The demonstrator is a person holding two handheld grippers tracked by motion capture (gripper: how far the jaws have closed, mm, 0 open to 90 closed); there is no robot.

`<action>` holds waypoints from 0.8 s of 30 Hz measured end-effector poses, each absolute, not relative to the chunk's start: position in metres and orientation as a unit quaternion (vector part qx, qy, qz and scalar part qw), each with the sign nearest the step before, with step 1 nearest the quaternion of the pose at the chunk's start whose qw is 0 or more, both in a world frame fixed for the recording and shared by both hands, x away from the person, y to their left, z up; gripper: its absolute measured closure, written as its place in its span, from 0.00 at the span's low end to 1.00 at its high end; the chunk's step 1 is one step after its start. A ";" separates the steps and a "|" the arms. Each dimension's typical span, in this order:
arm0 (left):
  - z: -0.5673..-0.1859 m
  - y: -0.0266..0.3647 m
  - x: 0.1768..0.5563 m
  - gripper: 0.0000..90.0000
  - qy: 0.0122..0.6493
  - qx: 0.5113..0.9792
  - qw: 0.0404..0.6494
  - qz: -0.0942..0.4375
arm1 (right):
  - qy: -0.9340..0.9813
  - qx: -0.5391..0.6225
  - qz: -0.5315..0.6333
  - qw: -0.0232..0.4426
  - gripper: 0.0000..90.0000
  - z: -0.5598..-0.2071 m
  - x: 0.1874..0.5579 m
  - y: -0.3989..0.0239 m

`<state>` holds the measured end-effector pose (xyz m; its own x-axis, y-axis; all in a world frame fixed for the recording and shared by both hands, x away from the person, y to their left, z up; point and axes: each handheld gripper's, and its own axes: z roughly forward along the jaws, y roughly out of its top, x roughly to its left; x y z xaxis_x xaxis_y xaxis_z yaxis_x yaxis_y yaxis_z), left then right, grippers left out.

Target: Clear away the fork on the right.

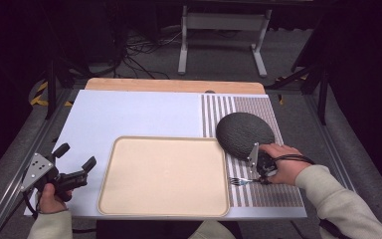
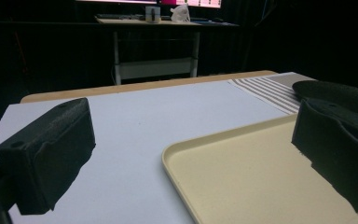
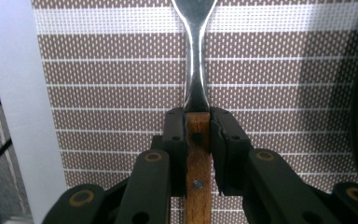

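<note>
- Two grippers are in play. My left gripper (image 1: 74, 159) hangs over the table's near left corner, jaws wide apart with nothing between them.
- Next comes the tray (image 1: 110, 199), beige and bare, sitting on the white sheet (image 1: 129, 114).
- Right of it, my right gripper (image 3: 198, 135) has its pads pressed on both sides of the fork (image 3: 197, 70), at the top of the wooden handle. The fork lies flat on the striped mat (image 3: 112, 84), tines toward the tray.
- I judge the grasp as made; lifting the fork and placing it is all left to do.
- A dark round mat (image 1: 244, 134) lies just behind that hand.
- Beyond the table's wooden edge (image 1: 174, 85), the room is dark, with cables on the floor and a white desk frame (image 1: 224, 30).
</note>
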<state>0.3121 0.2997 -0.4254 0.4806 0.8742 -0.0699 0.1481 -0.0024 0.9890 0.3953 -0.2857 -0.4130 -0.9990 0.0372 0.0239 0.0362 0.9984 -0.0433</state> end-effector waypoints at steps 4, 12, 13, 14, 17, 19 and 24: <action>-0.425 0.300 0.312 0.00 0.401 0.635 0.580 0.314 | -1.000 -0.006 0.028 0.009 0.86 -0.413 0.395 -0.284; -0.425 0.300 0.312 0.00 0.403 0.634 0.581 0.313 | -1.000 -0.013 0.021 0.013 0.86 -0.413 0.395 -0.285; -0.425 0.300 0.312 0.00 0.403 0.634 0.581 0.313 | -1.000 -0.018 0.019 0.016 0.86 -0.413 0.394 -0.285; -0.425 0.300 0.312 0.00 0.403 0.634 0.581 0.314 | -0.999 -0.020 0.013 0.021 0.86 -0.411 0.394 -0.285; -0.425 0.300 0.312 0.00 0.402 0.635 0.580 0.314 | -1.000 -0.018 0.011 0.017 0.86 -0.406 0.394 -0.285; -0.425 0.300 0.312 0.00 0.402 0.635 0.580 0.314 | -1.000 -0.022 0.004 0.012 0.86 -0.401 0.393 -0.284; -0.425 0.300 0.312 0.00 0.403 0.634 0.581 0.314 | -0.999 -0.032 -0.009 0.001 0.86 -0.386 0.394 -0.283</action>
<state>0.3118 0.3000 -0.4249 0.4788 0.8751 -0.0699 0.1467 -0.0012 0.9892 0.3939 -0.2826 -0.3856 -0.9980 0.0630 0.0026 0.0631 0.9978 0.0179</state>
